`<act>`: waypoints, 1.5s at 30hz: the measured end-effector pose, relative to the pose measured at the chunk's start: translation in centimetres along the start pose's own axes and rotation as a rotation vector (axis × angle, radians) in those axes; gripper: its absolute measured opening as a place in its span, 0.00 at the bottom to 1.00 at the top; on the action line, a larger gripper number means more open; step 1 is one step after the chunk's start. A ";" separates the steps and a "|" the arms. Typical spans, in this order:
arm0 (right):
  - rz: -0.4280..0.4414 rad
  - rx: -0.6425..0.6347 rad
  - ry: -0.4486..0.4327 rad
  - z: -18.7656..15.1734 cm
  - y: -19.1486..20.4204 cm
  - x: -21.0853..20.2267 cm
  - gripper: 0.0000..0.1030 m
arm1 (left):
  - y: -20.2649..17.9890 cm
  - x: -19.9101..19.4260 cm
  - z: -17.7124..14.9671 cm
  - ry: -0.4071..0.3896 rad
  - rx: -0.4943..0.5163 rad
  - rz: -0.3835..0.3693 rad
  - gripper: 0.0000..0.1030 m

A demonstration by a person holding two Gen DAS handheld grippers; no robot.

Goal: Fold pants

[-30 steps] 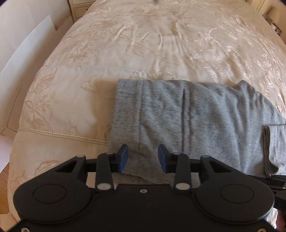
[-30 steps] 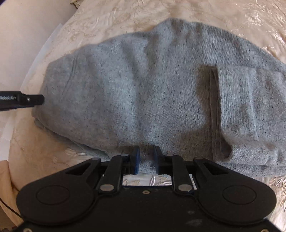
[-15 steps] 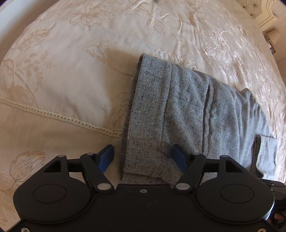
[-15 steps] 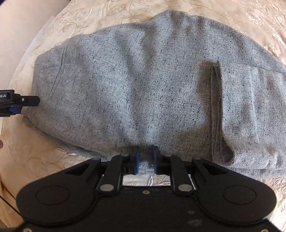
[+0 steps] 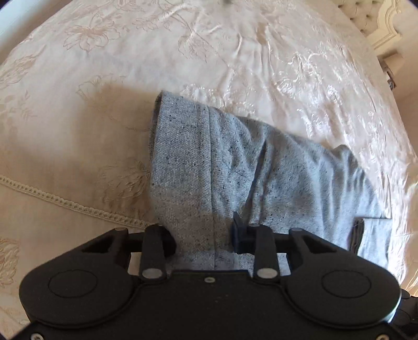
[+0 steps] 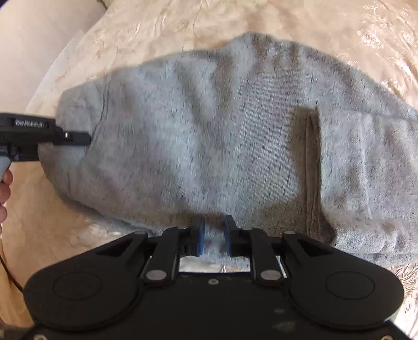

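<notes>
Grey speckled pants lie folded across the cream bedspread. My left gripper straddles their near left end. Its jaws are closing, and the cloth bunches between the pads. In the right wrist view the pants fill the middle, with a folded-over leg at the right. My right gripper pinches the near edge of the pants. Its jaws are opening slightly with cloth still between the pads. The left gripper shows at the left end of the pants.
The embroidered bedspread runs far beyond the pants. A lace seam crosses it at the left. A tufted headboard stands at the far right corner. A person's fingers show at the left edge, with pale wall behind.
My left gripper dropped onto the pants' left end, spread wide around it, then closed in on the cloth. The pants now show raised folds. The right gripper kept its grip.
</notes>
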State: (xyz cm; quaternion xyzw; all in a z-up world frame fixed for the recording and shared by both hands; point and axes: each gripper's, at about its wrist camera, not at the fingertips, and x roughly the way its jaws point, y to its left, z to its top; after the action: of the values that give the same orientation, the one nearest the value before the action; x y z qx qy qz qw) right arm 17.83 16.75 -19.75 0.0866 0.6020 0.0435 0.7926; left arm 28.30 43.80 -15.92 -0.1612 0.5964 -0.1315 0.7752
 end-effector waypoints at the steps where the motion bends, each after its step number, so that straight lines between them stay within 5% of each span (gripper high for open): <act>1: 0.008 0.013 -0.047 0.6 0.0 -1.0 0.18 | -0.3 -0.6 0.1 -0.012 0.015 -0.001 0.36; 7: -0.043 0.004 -0.218 6.7 -0.1 -1.4 0.10 | -2.8 -3.4 -0.1 -0.068 0.131 0.008 0.35; 12: -0.103 0.042 -0.180 9.9 -1.7 2.3 0.08 | -4.4 -4.8 -0.3 -0.106 0.197 0.003 0.34; 26: 0.033 0.118 0.025 -2.4 -1.2 0.4 0.08 | -10.1 -7.6 -3.1 -0.190 0.314 0.056 0.33; 32: 0.124 0.119 0.008 -3.9 -3.4 -2.1 0.09 | -15.9 -8.6 -4.7 -0.233 0.408 0.114 0.32; 37: 0.175 0.096 -0.096 -3.2 -7.0 -6.9 0.12 | -22.6 -8.6 -6.5 -0.250 0.469 0.121 0.29; 45: 0.077 0.180 -0.167 -4.0 -18.0 -10.6 0.12 | -35.6 -1.3 -10.1 -0.197 0.564 0.028 0.29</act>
State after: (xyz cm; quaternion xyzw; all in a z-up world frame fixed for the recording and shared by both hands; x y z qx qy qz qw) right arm 10.42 -2.43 -14.14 0.1839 0.5317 0.0125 0.8266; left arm 17.83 10.88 -2.65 0.0569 0.4606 -0.2651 0.8452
